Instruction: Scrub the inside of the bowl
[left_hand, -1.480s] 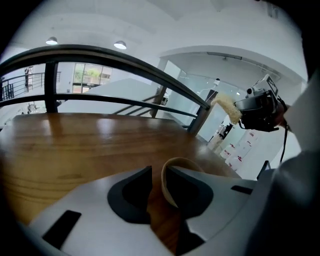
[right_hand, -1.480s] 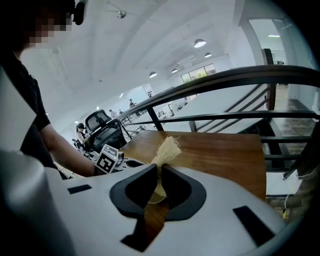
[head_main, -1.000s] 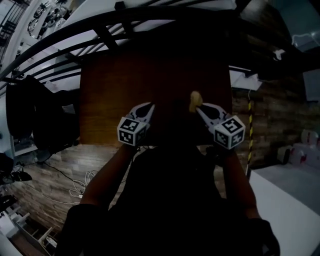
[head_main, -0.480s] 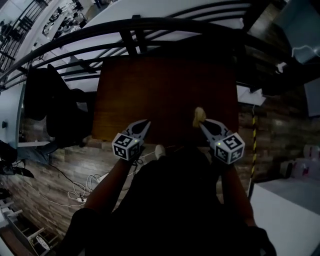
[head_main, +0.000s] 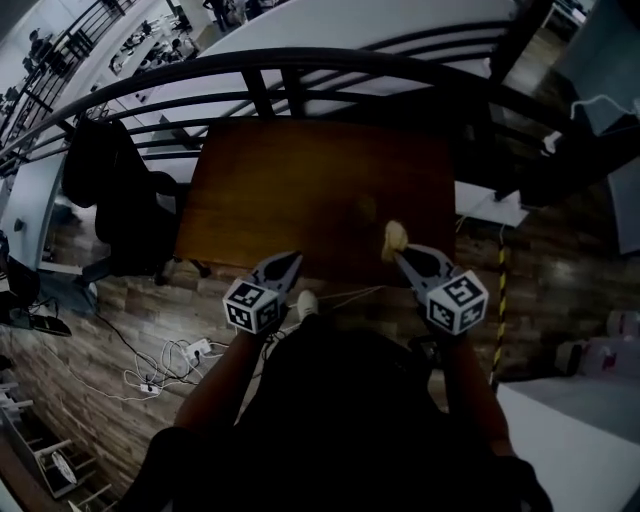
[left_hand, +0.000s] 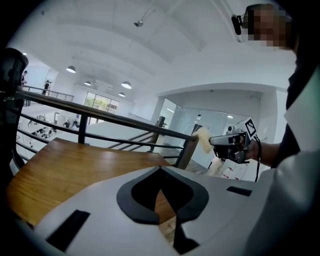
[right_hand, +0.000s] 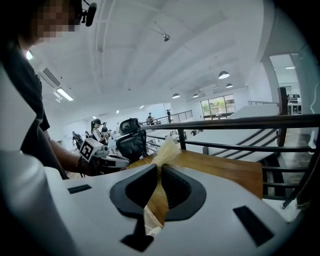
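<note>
Zero scrubbing done, by judgement. No bowl in any view; cannot tell where. Pressed-together jaws on left tool (left_hand: 160, 169), nothing between. Pinch by right tool (right_hand: 160, 169) on pale fibrous scrubber (right_hand: 168, 149), tuft poking past tips. Both tools in air at near edge of wooden surface (head_main: 300, 190), well apart from each other. Remaining, as judged: locate bowl, bring scrubber inside, scrub.

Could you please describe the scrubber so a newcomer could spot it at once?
Find the brown wooden table by the black railing. Over its near edge the right gripper is shut on a pale yellow, fluffy scrubber; the left gripper beside it is shut and empty.
</note>
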